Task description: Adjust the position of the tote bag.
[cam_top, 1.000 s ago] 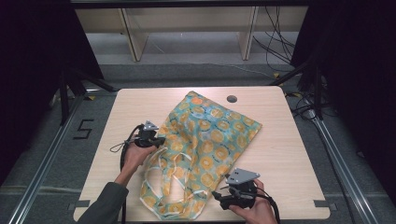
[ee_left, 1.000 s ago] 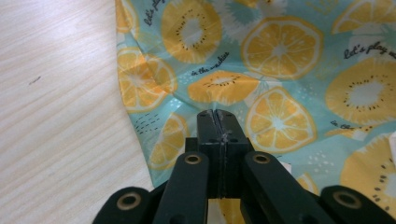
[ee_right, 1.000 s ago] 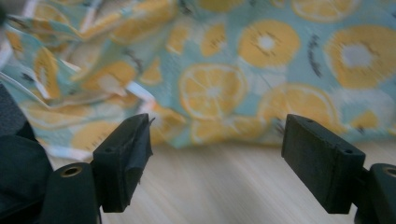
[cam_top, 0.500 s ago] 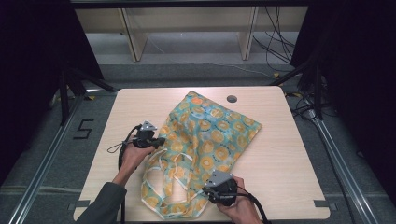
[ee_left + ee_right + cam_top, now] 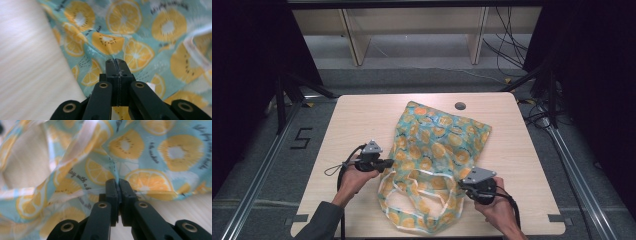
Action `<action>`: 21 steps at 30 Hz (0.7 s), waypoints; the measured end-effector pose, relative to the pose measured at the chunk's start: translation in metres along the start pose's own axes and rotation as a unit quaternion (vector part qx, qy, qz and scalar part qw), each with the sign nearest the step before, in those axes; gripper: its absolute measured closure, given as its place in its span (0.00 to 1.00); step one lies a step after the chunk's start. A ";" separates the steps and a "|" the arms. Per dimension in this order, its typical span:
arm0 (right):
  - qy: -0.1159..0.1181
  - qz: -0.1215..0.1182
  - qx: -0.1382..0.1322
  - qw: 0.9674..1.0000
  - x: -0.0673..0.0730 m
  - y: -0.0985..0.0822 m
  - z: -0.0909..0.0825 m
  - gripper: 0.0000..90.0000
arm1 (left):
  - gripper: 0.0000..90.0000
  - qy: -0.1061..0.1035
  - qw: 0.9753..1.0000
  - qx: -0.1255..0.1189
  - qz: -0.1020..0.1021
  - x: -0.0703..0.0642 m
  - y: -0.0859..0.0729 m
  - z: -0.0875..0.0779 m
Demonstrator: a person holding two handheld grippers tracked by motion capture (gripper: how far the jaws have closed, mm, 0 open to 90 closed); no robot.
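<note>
The fingers (image 5: 116,75) of the left gripper (image 5: 384,163) are pressed fully together, and a fold of the bag (image 5: 437,150) is caught between their tips, at the bag's left edge. In the left gripper view the cloth (image 5: 140,37), light blue with orange slices printed on it, rises in a small ridge just at the tips, and the pale table (image 5: 27,67) lies to the left of the bag. The right gripper (image 5: 466,187) has its jaws nearly closed as well, with only a thin slit between them, and they pinch the bag's cloth (image 5: 140,152) at its right lower edge. One white handle strap (image 5: 82,142) runs just left of this pinch. In the high view the bag lies flat in the middle of the wooden table (image 5: 362,115), its open end with the handles toward the person. The left hand (image 5: 352,177) is beside the bag's left edge, the right hand (image 5: 497,207) beside its lower right corner. A small dark hole (image 5: 460,106) in the table is just beyond the bag's far end.
</note>
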State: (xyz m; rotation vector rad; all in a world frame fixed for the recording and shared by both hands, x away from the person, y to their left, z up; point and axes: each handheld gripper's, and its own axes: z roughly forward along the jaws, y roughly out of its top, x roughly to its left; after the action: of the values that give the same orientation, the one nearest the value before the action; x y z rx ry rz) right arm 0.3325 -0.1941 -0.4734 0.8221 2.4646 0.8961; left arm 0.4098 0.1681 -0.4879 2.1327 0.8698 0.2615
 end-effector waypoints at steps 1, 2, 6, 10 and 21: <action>-0.006 0.006 -0.003 1.000 -0.005 -0.003 -0.005 0.98 | 1.00 -0.006 1.000 0.006 0.013 -0.010 -0.001 0.001; -0.008 0.010 -0.006 1.000 -0.011 -0.006 -0.011 0.98 | 1.00 -0.010 1.000 0.009 0.026 -0.017 -0.002 0.001; -0.029 0.016 -0.018 0.999 -0.028 -0.019 -0.026 0.98 | 1.00 -0.026 0.998 0.012 0.047 -0.040 -0.007 -0.002; -0.035 0.032 -0.016 0.999 -0.035 -0.031 -0.034 0.98 | 1.00 -0.049 0.998 0.010 0.038 -0.054 -0.013 -0.003; -0.029 0.044 -0.013 0.999 -0.045 -0.036 -0.031 0.98 | 0.88 -0.036 0.998 0.009 0.053 -0.068 -0.018 -0.006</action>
State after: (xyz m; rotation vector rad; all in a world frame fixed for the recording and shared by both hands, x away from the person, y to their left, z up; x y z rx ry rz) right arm 0.3355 -0.2594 -0.4684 0.9403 2.3775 0.9193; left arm 0.3475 0.1350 -0.4903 2.1946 0.7205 0.2301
